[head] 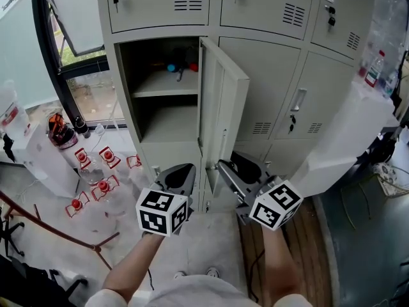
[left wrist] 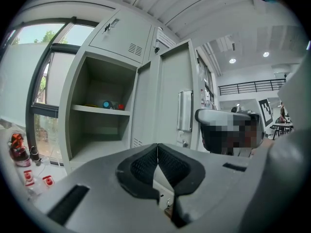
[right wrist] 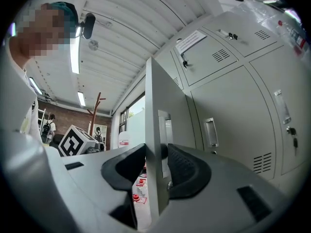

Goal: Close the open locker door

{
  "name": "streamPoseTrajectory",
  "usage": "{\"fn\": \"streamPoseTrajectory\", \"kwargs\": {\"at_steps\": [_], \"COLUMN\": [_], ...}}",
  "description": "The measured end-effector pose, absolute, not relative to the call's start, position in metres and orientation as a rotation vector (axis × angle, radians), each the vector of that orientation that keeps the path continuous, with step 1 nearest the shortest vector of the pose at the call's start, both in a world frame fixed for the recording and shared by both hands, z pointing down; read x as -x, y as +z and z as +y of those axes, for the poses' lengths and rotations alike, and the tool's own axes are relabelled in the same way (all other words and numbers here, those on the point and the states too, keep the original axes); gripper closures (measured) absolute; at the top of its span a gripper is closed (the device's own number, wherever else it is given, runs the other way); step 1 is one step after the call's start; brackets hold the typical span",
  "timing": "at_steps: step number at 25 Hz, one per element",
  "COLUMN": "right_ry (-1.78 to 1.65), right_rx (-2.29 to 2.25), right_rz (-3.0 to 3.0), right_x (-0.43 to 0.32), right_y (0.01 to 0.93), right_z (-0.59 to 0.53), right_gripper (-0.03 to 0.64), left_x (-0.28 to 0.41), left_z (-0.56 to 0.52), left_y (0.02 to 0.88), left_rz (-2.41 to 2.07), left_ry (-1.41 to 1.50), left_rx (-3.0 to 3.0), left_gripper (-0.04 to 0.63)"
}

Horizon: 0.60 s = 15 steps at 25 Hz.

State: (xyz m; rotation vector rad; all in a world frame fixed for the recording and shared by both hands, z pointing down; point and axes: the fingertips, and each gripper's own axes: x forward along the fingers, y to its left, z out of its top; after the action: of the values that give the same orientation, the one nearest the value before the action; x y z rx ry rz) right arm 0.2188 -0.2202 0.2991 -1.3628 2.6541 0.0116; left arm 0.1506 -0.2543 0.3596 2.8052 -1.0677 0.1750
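The left gripper [head: 179, 173] is held with its jaws closed together and empty, and the open compartment [head: 167, 117] is seen ahead of it. Just to its right the locker door [head: 223, 98] stands wide open. The door's free edge is taken between the jaws of the right gripper [right wrist: 156, 155], which are spread wide and seem not to be clamped on it. The door is probably best swung leftward with the right-hand pad laid flat on the outer face, so that the thin edge is not lost. The left gripper sits near the swing path and should be drawn clear of the frame.
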Motion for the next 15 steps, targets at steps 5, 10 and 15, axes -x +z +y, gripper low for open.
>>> {"fn": "streamPoseTrajectory", "kwargs": {"at_steps": [5, 10, 15], "right_ry": [0.022, 0.042, 0.059], "right_rx": [1.331, 1.285, 1.26], "right_rz": [2.675, 2.71, 2.738], "right_x": [-0.213, -0.206, -0.199], "right_y": [0.3, 0.299, 0.3], "right_z": [-0.22, -0.219, -0.22], "right_gripper": [0.476, 0.482, 0.479], "left_x": [-0.146, -0.145, -0.141], "left_z": [-0.254, -0.253, -0.253], "left_y": [0.361, 0.361, 0.36], "left_rz": [-1.086, -1.099, -1.12], "left_ry": [0.178, 0.18, 0.178], "left_rx": [-2.798, -2.793, -2.787], "left_gripper": [0.588, 0.588, 0.588]}}
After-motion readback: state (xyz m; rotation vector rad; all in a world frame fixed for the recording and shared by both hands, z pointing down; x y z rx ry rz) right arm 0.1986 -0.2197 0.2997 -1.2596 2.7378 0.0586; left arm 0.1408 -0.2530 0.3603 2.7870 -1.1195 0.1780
